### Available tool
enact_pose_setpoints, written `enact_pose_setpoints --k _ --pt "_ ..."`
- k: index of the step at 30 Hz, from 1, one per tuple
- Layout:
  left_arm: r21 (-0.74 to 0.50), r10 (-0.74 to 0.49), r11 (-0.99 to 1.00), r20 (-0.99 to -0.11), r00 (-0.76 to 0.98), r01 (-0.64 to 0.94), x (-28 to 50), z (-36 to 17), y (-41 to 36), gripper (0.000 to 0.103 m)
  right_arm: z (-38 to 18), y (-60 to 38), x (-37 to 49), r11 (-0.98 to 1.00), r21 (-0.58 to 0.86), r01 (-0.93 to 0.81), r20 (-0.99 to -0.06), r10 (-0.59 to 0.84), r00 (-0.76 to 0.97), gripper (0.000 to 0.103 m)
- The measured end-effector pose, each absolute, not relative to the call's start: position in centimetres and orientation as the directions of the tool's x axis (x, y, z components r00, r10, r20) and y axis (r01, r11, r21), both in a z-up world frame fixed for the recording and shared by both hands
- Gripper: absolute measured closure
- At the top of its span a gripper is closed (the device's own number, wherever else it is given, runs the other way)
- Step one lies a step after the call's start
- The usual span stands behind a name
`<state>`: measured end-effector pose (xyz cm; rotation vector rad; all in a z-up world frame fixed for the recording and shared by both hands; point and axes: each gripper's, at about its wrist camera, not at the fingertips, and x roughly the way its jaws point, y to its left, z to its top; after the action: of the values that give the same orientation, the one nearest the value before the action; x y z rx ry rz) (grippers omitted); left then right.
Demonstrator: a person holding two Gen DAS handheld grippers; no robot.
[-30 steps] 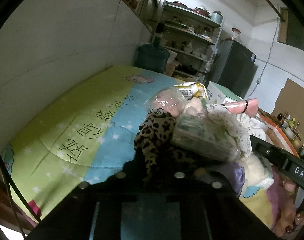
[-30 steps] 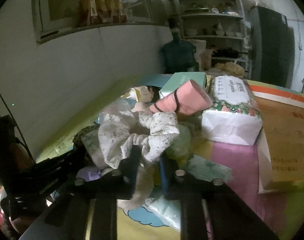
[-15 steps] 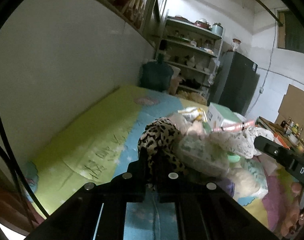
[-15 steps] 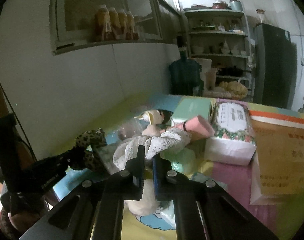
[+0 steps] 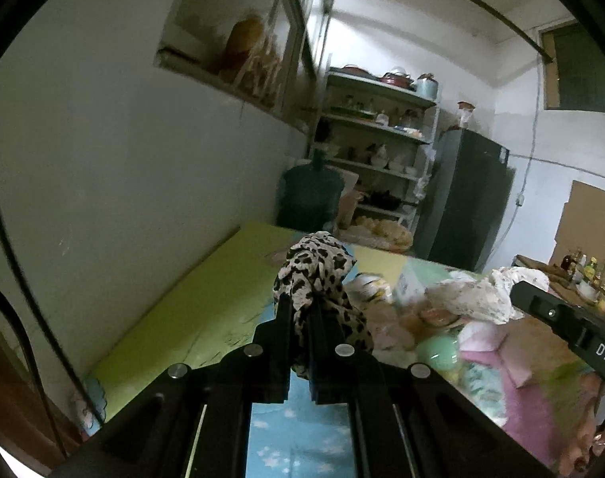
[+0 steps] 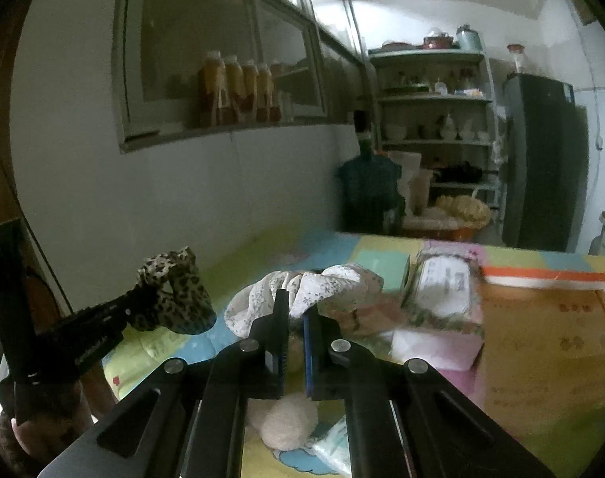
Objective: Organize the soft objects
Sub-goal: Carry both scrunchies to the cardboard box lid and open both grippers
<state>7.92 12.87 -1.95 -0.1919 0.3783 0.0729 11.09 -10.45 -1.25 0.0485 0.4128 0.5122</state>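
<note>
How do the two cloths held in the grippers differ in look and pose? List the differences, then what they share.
The leopard-print cloth is dark-spotted tan; the white floral cloth is pale with tiny specks. The leopard-print cloth sits in the left gripper, the white floral cloth in the right gripper. The leopard one bunches upward; the white one spreads sideways. Both are soft, crumpled and pinched in shut jaws above the mat.
</note>
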Motion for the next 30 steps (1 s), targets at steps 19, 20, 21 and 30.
enact_pose_setpoints --k 19,20,21,30 --pt "-0.138 -0.143 0.985 -0.315 0.938 0.104 9.7 2.8 2.9 0.097 2.2 -17.4 9.0 0.934 0.132 -0.332 -0.271 0.356 0.894 0.097" --pt "-0.137 -0.154 0.984 -0.314 0.937 0.116 9.8 2.9 2.3 0.097 2.3 -17.9 9.0 0.938 0.131 -0.321 -0.268 0.345 0.899 0.097" --pt "-0.136 -0.167 0.982 -0.314 0.935 0.13 10.0 3.0 1.6 0.097 2.4 -18.5 8.9 0.942 0.128 -0.309 -0.266 0.333 0.905 0.097" --pt "-0.136 -0.266 0.963 -0.325 0.908 0.233 12.2 2.9 -4.0 0.097 2.7 -23.2 8.4 0.973 0.107 -0.204 -0.253 0.225 0.941 0.097"
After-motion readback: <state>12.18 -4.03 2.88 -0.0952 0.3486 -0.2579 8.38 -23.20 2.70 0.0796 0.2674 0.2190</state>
